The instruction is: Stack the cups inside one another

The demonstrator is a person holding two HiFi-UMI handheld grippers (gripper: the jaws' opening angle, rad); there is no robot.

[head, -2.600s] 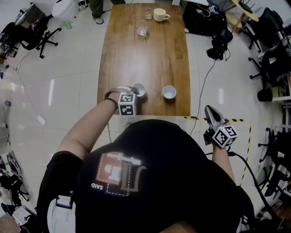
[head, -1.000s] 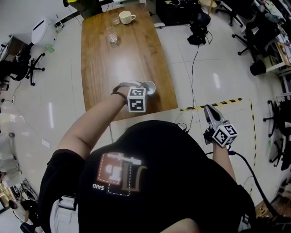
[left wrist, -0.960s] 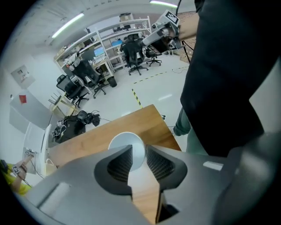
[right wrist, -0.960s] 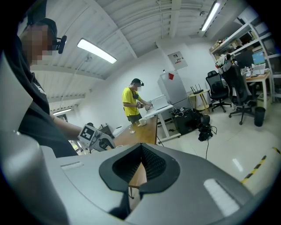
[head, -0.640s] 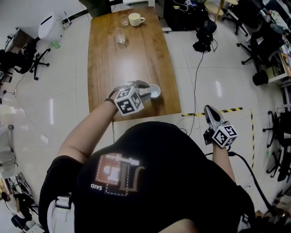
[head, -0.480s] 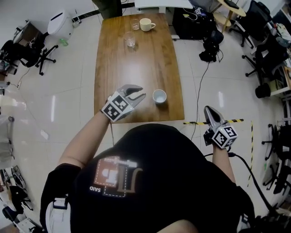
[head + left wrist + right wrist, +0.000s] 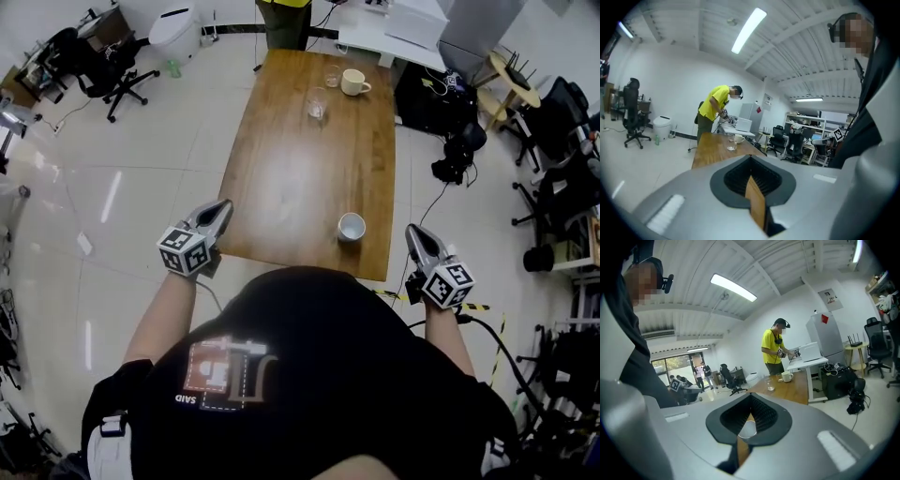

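On the near right part of the wooden table [image 7: 291, 159] stands a white cup [image 7: 352, 226]; from above it reads as one cup, and I cannot make out a second cup inside it. My left gripper [image 7: 224, 204] is shut and empty, held off the table's left edge over the floor. Off the near right corner my right gripper [image 7: 412, 231] is shut too, with nothing in it. In the right gripper view the white cup [image 7: 746, 429] shows through the gap under the right gripper [image 7: 751, 395]. The left gripper [image 7: 750, 158] points along the table.
At the table's far end stand a clear glass [image 7: 317, 105], a smaller glass [image 7: 333, 75] and a cream mug [image 7: 354, 82]. A person in a yellow shirt [image 7: 776, 350] works at a desk beyond it. Office chairs [image 7: 103, 70] and floor cables [image 7: 441, 192] surround the table.
Two white cups stood apart on the table; the left gripper carried one over to the other, let go and drew back left off the table. Only one cup shows now.
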